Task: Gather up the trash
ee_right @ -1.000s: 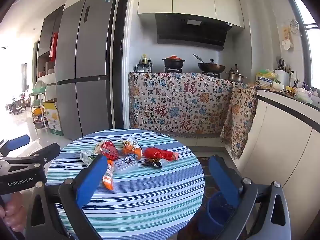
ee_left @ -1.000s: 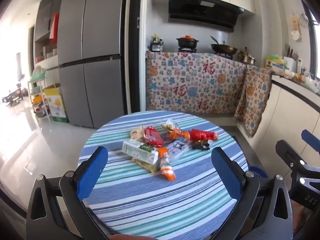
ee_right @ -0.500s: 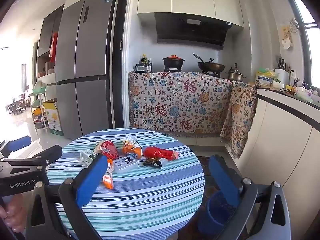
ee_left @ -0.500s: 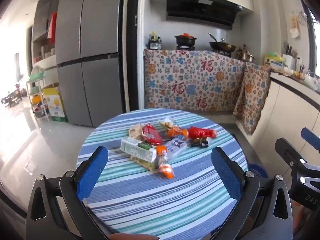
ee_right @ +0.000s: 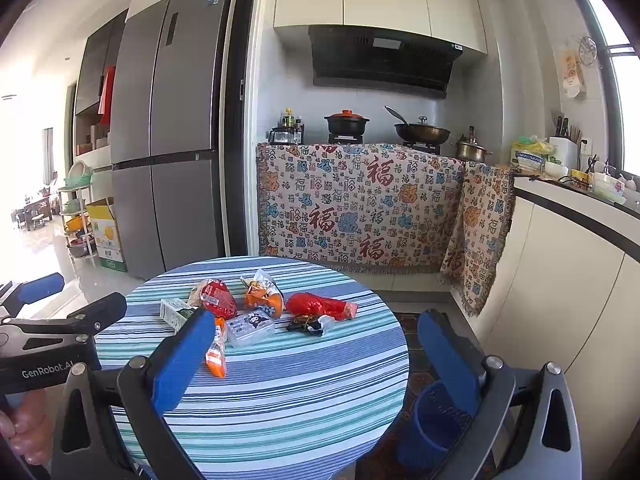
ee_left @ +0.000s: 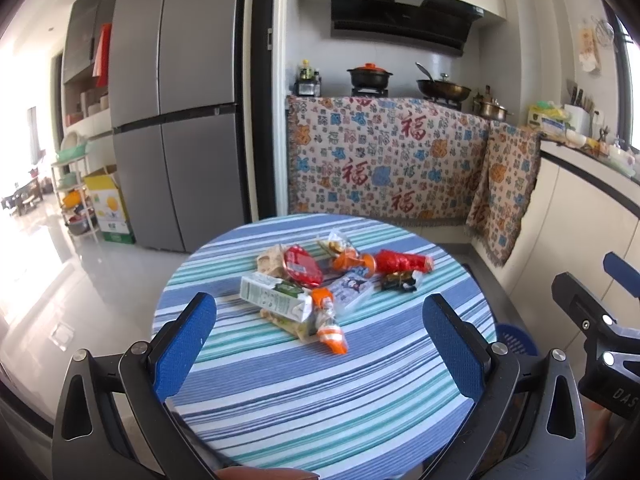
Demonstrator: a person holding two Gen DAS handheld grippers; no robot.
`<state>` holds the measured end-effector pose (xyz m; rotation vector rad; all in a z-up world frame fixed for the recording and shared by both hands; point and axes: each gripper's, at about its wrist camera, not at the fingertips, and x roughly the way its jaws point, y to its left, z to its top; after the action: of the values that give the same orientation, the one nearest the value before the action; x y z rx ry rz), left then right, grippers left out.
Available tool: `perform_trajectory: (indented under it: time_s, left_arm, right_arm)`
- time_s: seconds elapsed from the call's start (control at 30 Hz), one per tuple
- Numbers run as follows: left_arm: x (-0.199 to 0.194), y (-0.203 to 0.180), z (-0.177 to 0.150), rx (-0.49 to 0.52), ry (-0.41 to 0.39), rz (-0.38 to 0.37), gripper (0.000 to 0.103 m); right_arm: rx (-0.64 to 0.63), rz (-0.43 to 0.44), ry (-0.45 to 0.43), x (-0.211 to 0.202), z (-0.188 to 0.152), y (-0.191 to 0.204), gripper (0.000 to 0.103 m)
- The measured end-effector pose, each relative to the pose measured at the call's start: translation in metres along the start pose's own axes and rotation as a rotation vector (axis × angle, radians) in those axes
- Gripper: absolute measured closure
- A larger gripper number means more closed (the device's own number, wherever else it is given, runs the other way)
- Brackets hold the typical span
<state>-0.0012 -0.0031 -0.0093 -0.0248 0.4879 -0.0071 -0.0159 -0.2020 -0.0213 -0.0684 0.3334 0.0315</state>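
Basically both grippers hover empty, short of the trash: left gripper (ee_left: 320,336) jaws spread wide over the near striped tabletop (ee_left: 320,400), right gripper (ee_right: 316,360) likewise wide apart, a hand (ee_right: 24,428) visible at lower left. Trash pile sits mid-tabletop: carton (ee_left: 276,302), red packet (ee_left: 302,266), orange wrapper (ee_left: 330,330), red bag (ee_left: 404,262), clear packet (ee_right: 250,326), all touching or just beside each other. Blue bin (ee_right: 430,428) stands on floor right of tabletop.
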Motion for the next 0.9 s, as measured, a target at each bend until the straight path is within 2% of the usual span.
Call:
perform_trajectory:
  time_s: [0.9]
  left_arm:
    - [0.0027, -0.0016, -0.0020, 0.002, 0.007, 0.001, 0.000]
  right_arm:
    - [0.003, 0.002, 0.001, -0.0007, 0.0009, -0.0010, 0.000]
